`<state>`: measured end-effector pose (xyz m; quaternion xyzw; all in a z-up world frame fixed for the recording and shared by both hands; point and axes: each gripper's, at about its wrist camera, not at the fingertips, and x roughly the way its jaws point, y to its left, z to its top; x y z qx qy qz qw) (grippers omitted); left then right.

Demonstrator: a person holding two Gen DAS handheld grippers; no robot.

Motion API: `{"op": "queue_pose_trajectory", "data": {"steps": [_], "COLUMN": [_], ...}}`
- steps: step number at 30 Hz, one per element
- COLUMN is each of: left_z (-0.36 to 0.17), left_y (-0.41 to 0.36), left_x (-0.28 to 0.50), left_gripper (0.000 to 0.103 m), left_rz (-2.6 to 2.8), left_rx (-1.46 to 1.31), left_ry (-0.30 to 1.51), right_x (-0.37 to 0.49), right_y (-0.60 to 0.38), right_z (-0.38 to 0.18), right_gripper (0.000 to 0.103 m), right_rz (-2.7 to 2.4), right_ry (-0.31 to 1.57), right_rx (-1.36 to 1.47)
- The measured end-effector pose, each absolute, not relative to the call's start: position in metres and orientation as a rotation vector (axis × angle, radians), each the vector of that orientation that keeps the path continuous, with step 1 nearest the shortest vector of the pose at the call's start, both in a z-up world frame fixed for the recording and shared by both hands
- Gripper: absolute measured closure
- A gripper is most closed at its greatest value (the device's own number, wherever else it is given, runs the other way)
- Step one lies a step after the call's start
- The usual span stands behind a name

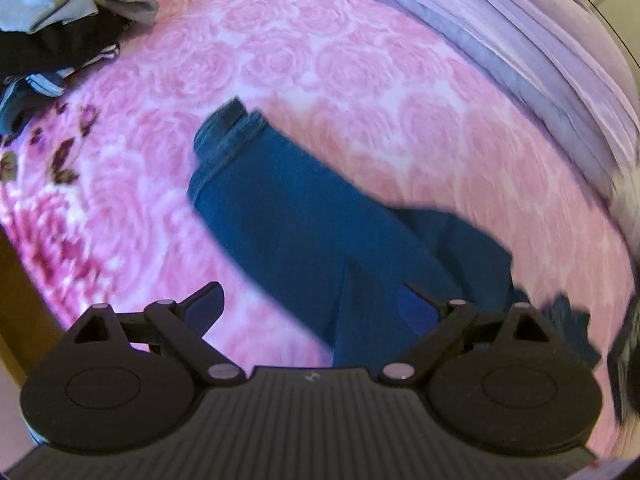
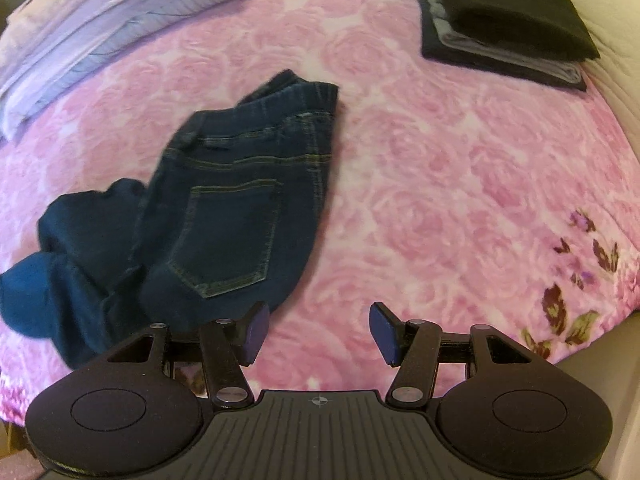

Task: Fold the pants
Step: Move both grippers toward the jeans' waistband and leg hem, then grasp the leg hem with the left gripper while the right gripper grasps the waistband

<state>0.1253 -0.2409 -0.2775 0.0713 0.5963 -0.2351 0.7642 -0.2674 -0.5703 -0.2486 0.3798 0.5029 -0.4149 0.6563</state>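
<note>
Pants (image 2: 224,208) on bedspread (image 2: 440,184)

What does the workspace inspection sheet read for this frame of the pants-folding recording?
Surface: pink rose-print bedspread, purple flower motif at its edge.
Job's things: blue jeans lying unfolded, back pocket up, legs rumpled.
Clutter: stack of folded dark and grey clothes; loose heap of grey and black garments; folded lilac bedding.
Grippers: left claw open above a jeans leg, holding nothing; right claw open over bare bedspread beside the jeans, holding nothing.
Cables: nothing seen.
Surroundings: pale padded surface beyond the bedspread; left view blurred.
</note>
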Motion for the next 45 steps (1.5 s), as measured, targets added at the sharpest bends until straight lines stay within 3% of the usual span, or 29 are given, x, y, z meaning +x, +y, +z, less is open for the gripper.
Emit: {"op": "queue_pose_trajectory", "data": {"steps": [12,19,23,25,27,28,29,30,35,40,44,45], "left_z": [-0.367,-0.423,-0.438,-0.433,-0.422,-0.416,-0.411,-0.404,-0.355,-0.335,-0.346,-0.349], "left_y": [-0.334,-0.348,-0.35,-0.349,-0.35,-0.35,-0.35,-0.348,-0.349,-0.345,-0.333,-0.332], "left_x": [0.222,0.247,0.244,0.231,0.218,0.212,0.209,0.208,0.23,0.28,0.28,0.278], "left_gripper": [0.008,0.005,0.005,0.024,0.08,0.087,0.1,0.103,0.103,0.101,0.068,0.066], "left_rz": [-0.376,-0.255,-0.231,-0.265,-0.335,-0.375,-0.404,-0.428,-0.51,-0.57,-0.583,-0.574], "left_rx": [0.193,0.278,0.352,0.379,0.413,0.439,0.444,0.434,0.416,0.276,0.255,0.249], "left_ry": [1.37,1.433,1.381,1.31,1.224,1.183,1.157,1.134,0.911,1.09,1.195,1.221], "right_x": [-0.225,-0.189,-0.177,-0.171,-0.165,-0.161,-0.156,-0.148,-0.101,-0.036,-0.005,-0.003], "right_y": [-0.587,-0.598,-0.591,-0.587,-0.587,-0.588,-0.59,-0.593,-0.621,-0.657,-0.665,-0.665], "right_z": [-0.284,-0.289,-0.303,-0.31,-0.314,-0.316,-0.316,-0.316,-0.333,-0.37,-0.394,-0.397], "right_gripper": [0.05,0.05,0.05,0.05,0.05,0.05,0.05,0.05,0.05,0.05,0.046,0.046], "right_rz": [-1.017,-1.026,-1.008,-1.005,-1.002,-0.995,-0.987,-0.979,-0.93,-0.89,-0.935,-0.962], "right_ry": [1.185,1.184,1.233,1.253,1.259,1.251,1.24,1.229,1.169,1.157,1.19,1.193], "right_rx": [0.843,0.779,0.797,0.803,0.808,0.806,0.8,0.791,0.768,0.805,0.768,0.741]}}
